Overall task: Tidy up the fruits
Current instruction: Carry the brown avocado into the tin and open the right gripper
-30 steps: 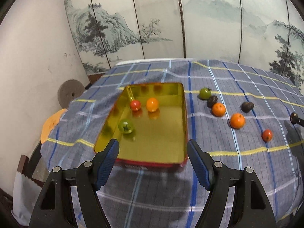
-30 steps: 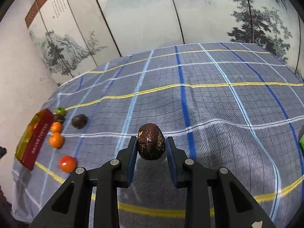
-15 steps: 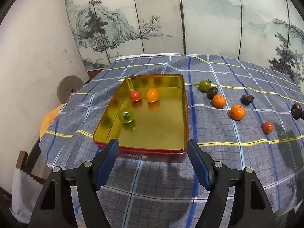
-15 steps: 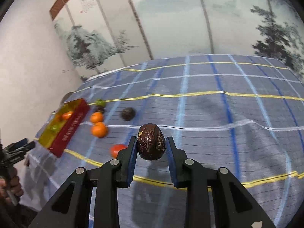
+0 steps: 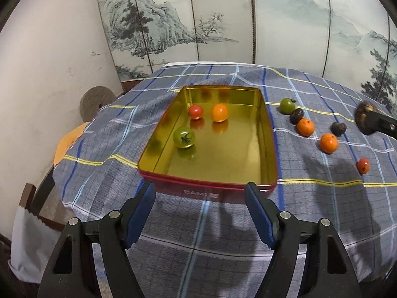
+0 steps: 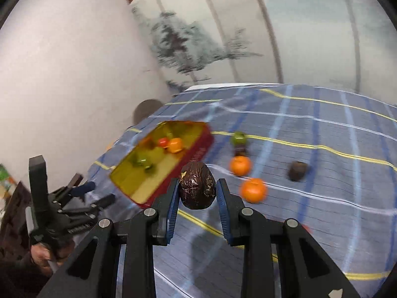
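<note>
A red tin with a gold inside (image 5: 269, 149) (image 6: 201, 146) lies on the checked cloth and holds a red tomato (image 5: 195, 112), an orange (image 5: 219, 112) and a green tomato (image 5: 183, 137). My left gripper (image 5: 199, 211) hangs open just short of the tin's near wall, nothing between its fingers. My right gripper (image 6: 197, 193) is shut on a dark wrinkled fruit (image 6: 197, 185) (image 5: 364, 118), held above the cloth to the right of the tin. Loose on the cloth lie a green tomato (image 5: 287, 105), two oranges (image 5: 305, 127) (image 5: 328, 143), two dark fruits (image 5: 296, 115) (image 5: 339, 128) and a red tomato (image 5: 363, 165).
A painted folding screen (image 5: 223, 19) stands behind the table and a white wall (image 5: 49, 62) to the left. A round grey stone disc (image 5: 95, 100) leans at the wall. The cloth drops off at the table's left edge (image 5: 74, 173). A person's hand (image 6: 44, 255) holds the left gripper.
My right gripper has swung left toward the tin with the dark fruit held in it, and shows larger at the right edge of the left wrist view. My left gripper drew back from the tin slightly.
</note>
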The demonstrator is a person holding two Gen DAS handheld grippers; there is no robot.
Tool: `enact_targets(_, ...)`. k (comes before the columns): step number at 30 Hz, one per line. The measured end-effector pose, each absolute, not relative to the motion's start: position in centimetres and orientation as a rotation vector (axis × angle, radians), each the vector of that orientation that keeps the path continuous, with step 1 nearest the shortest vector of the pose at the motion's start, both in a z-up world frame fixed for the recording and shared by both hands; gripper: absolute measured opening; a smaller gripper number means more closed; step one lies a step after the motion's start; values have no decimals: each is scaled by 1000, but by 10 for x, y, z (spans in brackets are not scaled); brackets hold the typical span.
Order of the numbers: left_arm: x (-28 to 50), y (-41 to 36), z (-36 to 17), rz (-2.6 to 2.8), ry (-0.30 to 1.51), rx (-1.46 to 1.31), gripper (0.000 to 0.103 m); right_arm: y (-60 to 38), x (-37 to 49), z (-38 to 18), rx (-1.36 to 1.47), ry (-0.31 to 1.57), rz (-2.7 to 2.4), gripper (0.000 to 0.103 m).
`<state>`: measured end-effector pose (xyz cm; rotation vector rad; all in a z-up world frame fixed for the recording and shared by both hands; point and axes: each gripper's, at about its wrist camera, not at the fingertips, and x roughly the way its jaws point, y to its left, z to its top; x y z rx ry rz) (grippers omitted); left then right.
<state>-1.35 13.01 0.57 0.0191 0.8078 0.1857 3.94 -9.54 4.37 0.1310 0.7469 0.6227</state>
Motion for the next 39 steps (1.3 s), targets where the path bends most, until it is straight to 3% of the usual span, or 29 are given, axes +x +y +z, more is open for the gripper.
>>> enact_targets(22, -23, 187, -18, 270, 844, -39, 74, 79, 106, 5, -50, 952, 831, 28)
enact_targets(39, -26, 196, -28, 283, 869, -59, 74, 93, 119, 13, -29, 910, 822, 31)
